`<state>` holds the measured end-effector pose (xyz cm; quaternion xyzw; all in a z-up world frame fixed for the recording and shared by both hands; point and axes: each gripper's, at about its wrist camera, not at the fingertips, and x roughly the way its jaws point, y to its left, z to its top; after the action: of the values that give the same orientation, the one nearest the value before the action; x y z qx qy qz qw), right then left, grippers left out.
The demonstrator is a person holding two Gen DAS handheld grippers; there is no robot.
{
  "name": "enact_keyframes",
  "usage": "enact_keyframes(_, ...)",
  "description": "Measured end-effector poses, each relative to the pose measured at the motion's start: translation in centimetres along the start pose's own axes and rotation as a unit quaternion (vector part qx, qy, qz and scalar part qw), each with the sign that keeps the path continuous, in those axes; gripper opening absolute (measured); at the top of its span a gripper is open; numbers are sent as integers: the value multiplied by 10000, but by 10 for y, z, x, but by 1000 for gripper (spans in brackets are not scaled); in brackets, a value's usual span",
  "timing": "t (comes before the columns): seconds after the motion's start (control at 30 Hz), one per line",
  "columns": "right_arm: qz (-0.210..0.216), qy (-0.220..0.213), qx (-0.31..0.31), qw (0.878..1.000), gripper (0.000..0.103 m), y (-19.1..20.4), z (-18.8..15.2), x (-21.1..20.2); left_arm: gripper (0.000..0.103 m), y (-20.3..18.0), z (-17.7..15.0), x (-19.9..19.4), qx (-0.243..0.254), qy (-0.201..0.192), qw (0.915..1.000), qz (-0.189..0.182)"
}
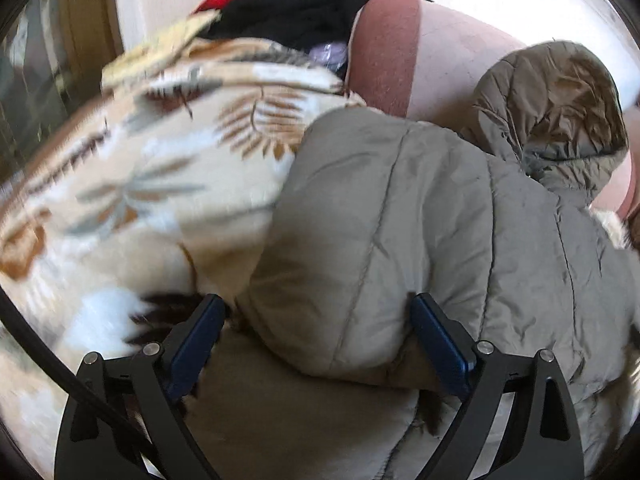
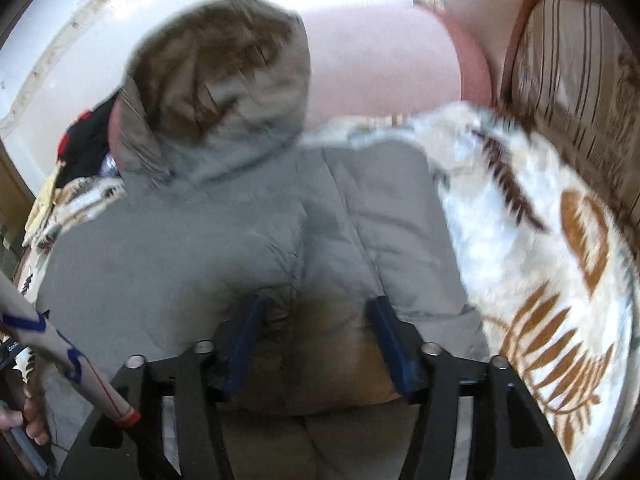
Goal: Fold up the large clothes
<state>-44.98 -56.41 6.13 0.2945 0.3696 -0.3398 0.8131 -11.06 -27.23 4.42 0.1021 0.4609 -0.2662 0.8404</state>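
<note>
A khaki puffer jacket [image 1: 400, 208] with a hood [image 1: 560, 104] lies on a leaf-patterned blanket [image 1: 160, 168]. My left gripper [image 1: 316, 320] stands wide around a thick fold of it. The right pad [image 1: 436, 340] touches the fabric, while the left pad [image 1: 200, 340] sits just off the fold's edge. In the right wrist view the same jacket [image 2: 200, 248] and hood [image 2: 224, 80] fill the middle. There my right gripper [image 2: 316, 320] is shut on a bunched fold of the jacket, and the fabric is creased between its pads.
Dark and red clothes [image 1: 288, 12] are piled at the blanket's far end. A pink cushion [image 2: 380, 68] lies behind the hood, with a striped cushion [image 2: 572, 80] at the right. A hand [image 2: 24, 420] and a white handle [image 2: 60, 352] show at lower left.
</note>
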Motion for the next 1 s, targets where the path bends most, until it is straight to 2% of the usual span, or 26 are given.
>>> enact_keyframes(0.13,-204,62,-210,9996,60,9,-5,3,94,-2,-4,-1,65,-66,9999,69)
enact_keyframes(0.4,-231,131,-246,9993,63,5,-5,8,94,-16,-6,-4,423,-314,9975,471)
enact_keyframes(0.57,-57,128,-65,9999,64,1,-2,2,94,-11,-2,-9,326,-314,9984,326)
enact_keyframes(0.7,253,-113,318,9991,64,-13,7,-16,94,-3,8,-30,196,-584,9980,112)
enact_keyframes(0.77,22,-394,328,9987,64,-18,13,-30,94,2,13,-42,159,-826,9964,97)
enact_keyframes(0.83,-240,-673,363,9968,64,-28,17,-42,94,7,17,-46,201,-970,9946,322)
enact_keyframes(0.87,-376,-730,431,9957,65,-37,19,-46,94,12,19,-44,209,-961,9940,470)
enact_keyframes(0.93,-568,-740,749,9928,71,-63,22,-48,94,23,21,-37,57,-827,9951,538)
enact_keyframes(1.0,-654,-641,1076,9900,71,-83,22,-46,94,35,22,-25,-254,-512,9979,307)
